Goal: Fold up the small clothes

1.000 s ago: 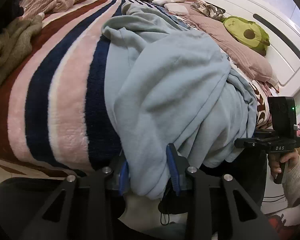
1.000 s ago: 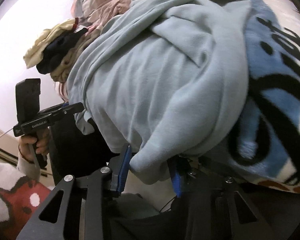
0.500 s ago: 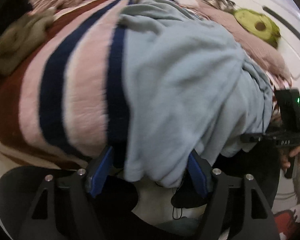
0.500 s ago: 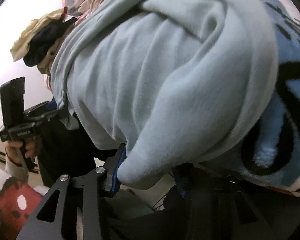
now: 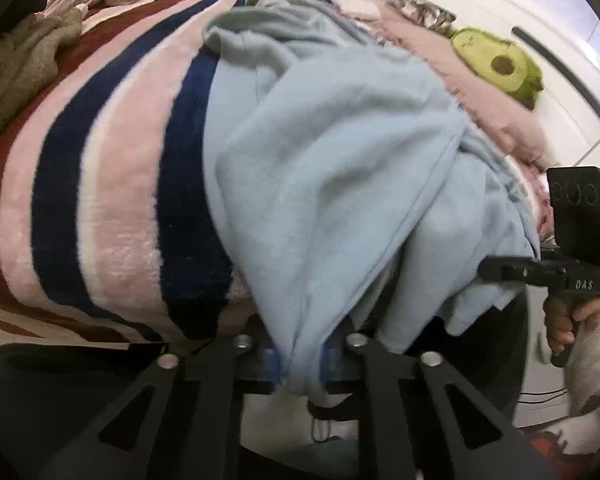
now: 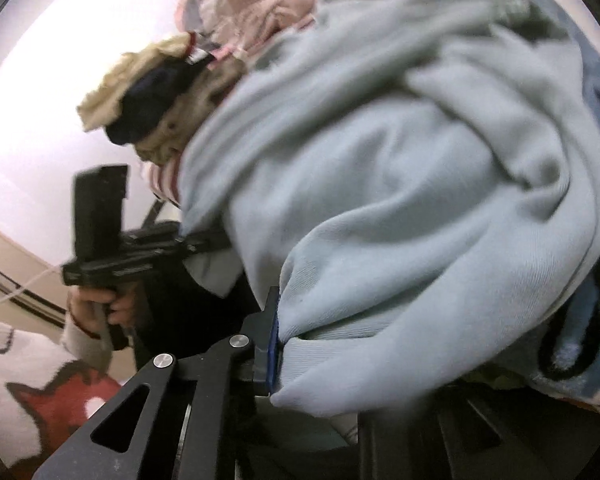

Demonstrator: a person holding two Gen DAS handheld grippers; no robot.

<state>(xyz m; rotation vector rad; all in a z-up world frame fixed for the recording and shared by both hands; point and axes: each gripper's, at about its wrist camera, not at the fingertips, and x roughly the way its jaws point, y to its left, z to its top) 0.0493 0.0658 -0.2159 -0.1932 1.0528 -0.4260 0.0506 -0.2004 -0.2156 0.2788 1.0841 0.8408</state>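
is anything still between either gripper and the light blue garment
Nothing visible. The left gripper is shut on a bunched edge of the light blue garment, its jaws having just closed. The right gripper has likewise just closed on another edge, though its far finger is hidden by cloth.

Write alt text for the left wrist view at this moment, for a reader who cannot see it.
The left gripper is shut on a bunched edge of a light blue garment that hangs off a striped blanket. At right, a hand holds the right gripper at the garment's other edge; behind it lies an avocado plush.
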